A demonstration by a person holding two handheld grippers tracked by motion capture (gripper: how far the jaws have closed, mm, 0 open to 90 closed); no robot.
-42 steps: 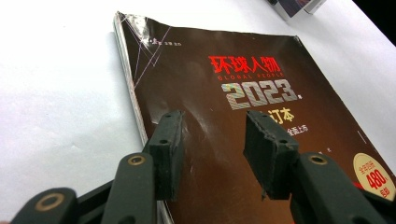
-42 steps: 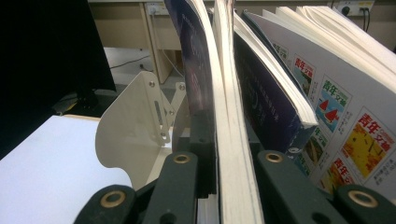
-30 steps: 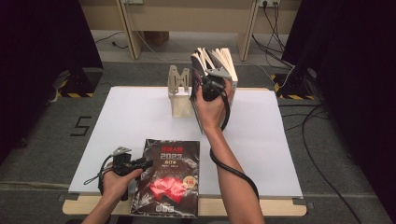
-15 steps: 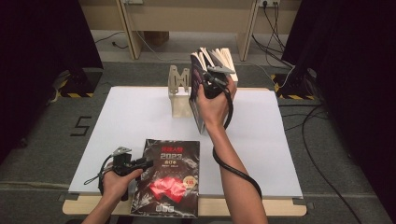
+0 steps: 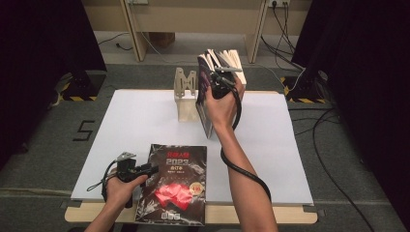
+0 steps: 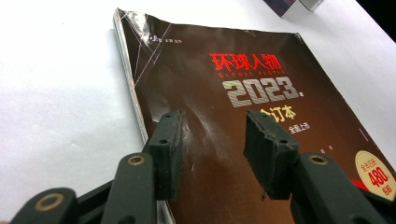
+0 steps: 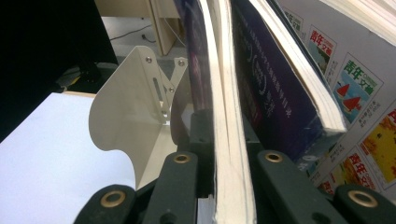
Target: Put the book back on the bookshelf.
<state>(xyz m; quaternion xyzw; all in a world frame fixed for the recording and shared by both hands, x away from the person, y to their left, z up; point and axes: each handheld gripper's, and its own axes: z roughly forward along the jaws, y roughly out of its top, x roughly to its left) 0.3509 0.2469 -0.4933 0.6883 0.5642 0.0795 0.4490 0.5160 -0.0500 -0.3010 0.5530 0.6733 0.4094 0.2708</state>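
We have a white worktop (image 5: 145, 121) before us, and at its far edge a pale metal bookend (image 5: 186, 96) with a row of upright magazines (image 5: 232, 63) just right of it. Our right tool (image 5: 223, 79) is up at that row, narrowed onto one standing magazine (image 5: 205, 104), its jaws having just been closing; in the right gripper view the white page edges (image 7: 229, 140) run straight up between the two black jaws, which press them from both sides. That volume stands on end with its long axis vertical, between the bookend (image 7: 126, 112) on one side and the leaning neighbours on the other, so we judge the coming move turns on keeping it upright in that slot.

Nearer us, at the front edge of the worktop, a dark magazine (image 5: 174, 183) lies flat, its long axis running away from us. Our left tool (image 5: 140, 170) rests at that cover's left edge, jaws standing partly apart over the cover and gripping nothing. The left hand is plainly the nearer one to it.

The cover (image 6: 243, 116) reads "环球人物", "GLOBAL PEOPLE", "2023" and "合订本", with a round price sticker (image 6: 376, 170) marked "480". A back cover in the row shows "青年文摘" (image 7: 359, 74).
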